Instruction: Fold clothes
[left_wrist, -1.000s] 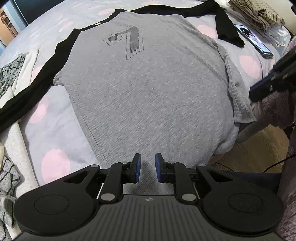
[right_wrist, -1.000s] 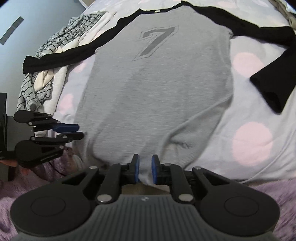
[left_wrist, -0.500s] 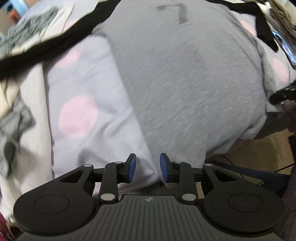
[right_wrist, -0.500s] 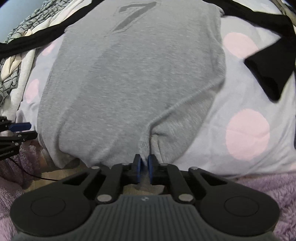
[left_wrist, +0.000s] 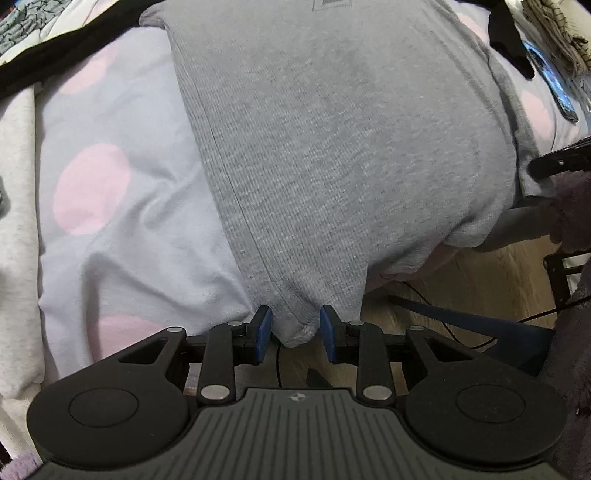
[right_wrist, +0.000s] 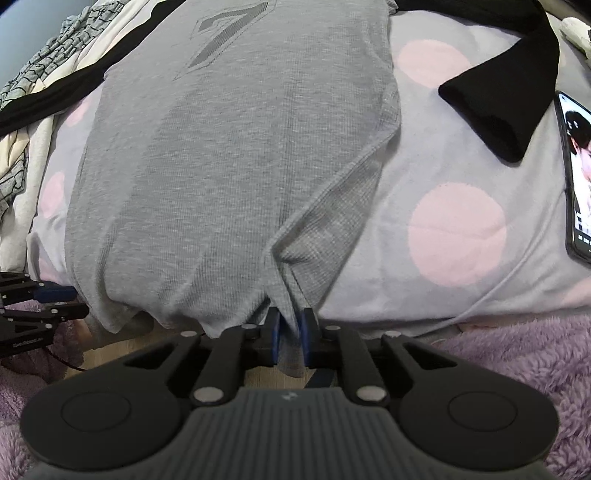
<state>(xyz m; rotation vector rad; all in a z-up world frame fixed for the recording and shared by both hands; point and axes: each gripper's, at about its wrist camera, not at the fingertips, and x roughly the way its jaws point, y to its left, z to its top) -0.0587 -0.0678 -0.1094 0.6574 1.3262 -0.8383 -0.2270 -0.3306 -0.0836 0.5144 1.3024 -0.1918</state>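
A grey shirt with black sleeves and a printed 7 lies flat on the bed, its hem hanging over the near edge. My left gripper points down at the hem's left corner, and the corner sits between its blue pads without being pressed. My right gripper pinches a raised fold of the hem's right corner; its jaws are opening a little with the cloth still between the pads. One black sleeve lies out to the right.
The bed cover is pale lilac with pink dots. A phone with a cable lies at the right edge. Crumpled clothes sit far left. Below the bed edge are a wooden floor and purple fleece.
My left gripper sank toward the hem's left corner and its jaws widened around it. My right gripper came down and closed on a fold at the right corner.
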